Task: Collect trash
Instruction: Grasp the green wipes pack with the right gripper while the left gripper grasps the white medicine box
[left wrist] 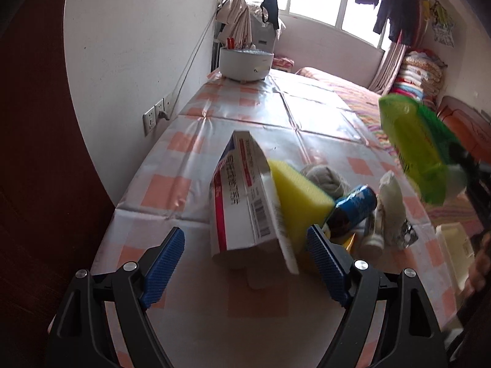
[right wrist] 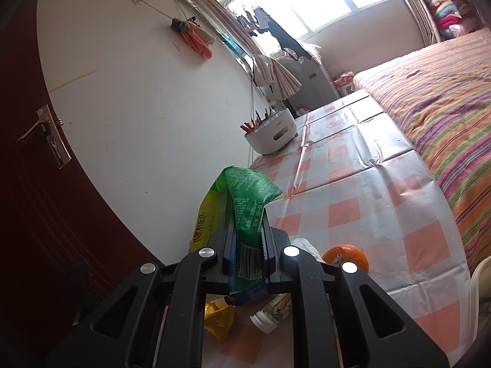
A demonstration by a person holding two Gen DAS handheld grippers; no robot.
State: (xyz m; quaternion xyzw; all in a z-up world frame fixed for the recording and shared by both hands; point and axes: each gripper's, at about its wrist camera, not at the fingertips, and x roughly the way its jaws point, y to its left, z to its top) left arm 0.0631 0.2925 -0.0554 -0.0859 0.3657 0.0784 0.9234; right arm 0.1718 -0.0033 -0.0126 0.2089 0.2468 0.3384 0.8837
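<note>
my right gripper [right wrist: 248,254] is clamped on a green and yellow wrapper [right wrist: 245,205], the jaws pressed together on its barcode end while the rest of it stands up above the pads, crumpled and folded over. from my left wrist view that same wrapper [left wrist: 420,150] hangs in the air at the right, above the table edge, blurred.

my left gripper [left wrist: 245,257] is spread wide with nothing between the blue pads [left wrist: 165,263]. it hovers low over the checked tablecloth [left wrist: 190,141], just in front of a white carton with a red stripe and barcode [left wrist: 242,202], which leans tilted on the pile. touching the carton's right side is a yellow sponge [left wrist: 294,193], and behind that a grey knitted bundle [left wrist: 325,178]. further right lie a dark blue can [left wrist: 356,205], a crumpled white wrapper [left wrist: 389,205] and a small white bottle [left wrist: 371,242] (its label is too blurred to read).

under my right gripper i can see a yellow packet [right wrist: 218,319], the small bottle with its white cap [right wrist: 267,317] and an orange [right wrist: 346,256] on the cloth. a white round pot with red sticks [right wrist: 273,132] stands at the far end of the table by the wall.
</note>
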